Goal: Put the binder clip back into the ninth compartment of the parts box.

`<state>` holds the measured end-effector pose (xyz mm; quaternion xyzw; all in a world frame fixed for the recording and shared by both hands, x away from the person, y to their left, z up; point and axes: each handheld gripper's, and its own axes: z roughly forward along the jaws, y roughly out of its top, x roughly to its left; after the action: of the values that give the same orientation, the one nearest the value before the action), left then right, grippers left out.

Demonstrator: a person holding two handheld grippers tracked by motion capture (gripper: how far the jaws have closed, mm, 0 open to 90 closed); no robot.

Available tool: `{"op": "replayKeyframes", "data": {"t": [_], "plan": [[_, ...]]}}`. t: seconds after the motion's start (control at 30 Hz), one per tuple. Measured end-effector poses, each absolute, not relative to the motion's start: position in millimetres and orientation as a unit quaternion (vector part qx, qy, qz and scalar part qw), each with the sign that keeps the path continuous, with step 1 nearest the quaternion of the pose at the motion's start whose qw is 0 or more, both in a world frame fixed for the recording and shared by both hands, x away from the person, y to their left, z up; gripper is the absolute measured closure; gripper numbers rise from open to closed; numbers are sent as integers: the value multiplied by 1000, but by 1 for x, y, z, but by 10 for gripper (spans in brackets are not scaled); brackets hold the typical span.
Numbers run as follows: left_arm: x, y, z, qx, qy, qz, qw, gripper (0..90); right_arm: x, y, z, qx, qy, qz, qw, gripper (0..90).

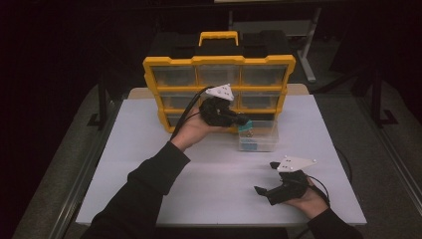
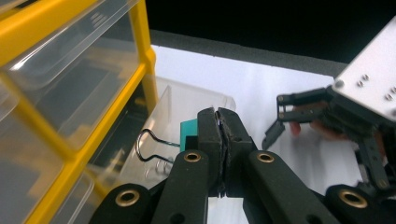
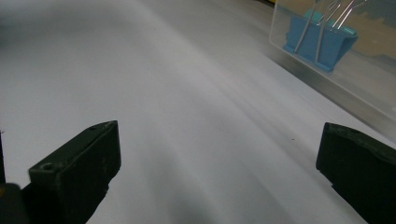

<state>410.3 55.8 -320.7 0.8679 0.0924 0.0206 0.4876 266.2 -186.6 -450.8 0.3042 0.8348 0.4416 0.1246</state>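
Observation:
A yellow organizer (image 1: 219, 62) with clear drawers stands at the back of the white table. One clear drawer (image 1: 259, 142) sits out on the table in front of it. My left gripper (image 1: 245, 121) hovers over that drawer, shut on a teal binder clip (image 2: 188, 129) whose wire handle (image 2: 152, 144) sticks out toward the organizer (image 2: 140, 46). In the left gripper view the jaws (image 2: 218, 114) are pressed together above the drawer (image 2: 196, 95). My right gripper (image 1: 265, 177) rests low near the front right, open and holding nothing. A blue binder clip (image 3: 322, 39) lies inside the drawer (image 3: 355, 88).
The white table (image 1: 149, 164) has bare surface at the left and centre front. Dark floor and table legs surround it. The right gripper (image 2: 274, 121) shows across the table in the left gripper view.

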Motion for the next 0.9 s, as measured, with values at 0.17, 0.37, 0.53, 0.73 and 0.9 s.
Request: {"op": "replayKeyframes", "data": {"t": [0.17,0.37,0.53,0.73,0.9], "plan": [[416,39,-330,874,91,22,476,885,266,-187,-450,304,834,444,125,0],[424,28,-347,885,95,20,456,884,266,-187,-450,303,834,445,124,0],[429,24,-359,890,100,14,444,884,265,-187,-450,303,833,445,124,0],[429,31,-361,884,112,14,453,776,265,-188,-450,304,833,445,125,0],[425,50,-353,875,126,14,466,707,265,-188,-450,304,833,445,125,0]]}}
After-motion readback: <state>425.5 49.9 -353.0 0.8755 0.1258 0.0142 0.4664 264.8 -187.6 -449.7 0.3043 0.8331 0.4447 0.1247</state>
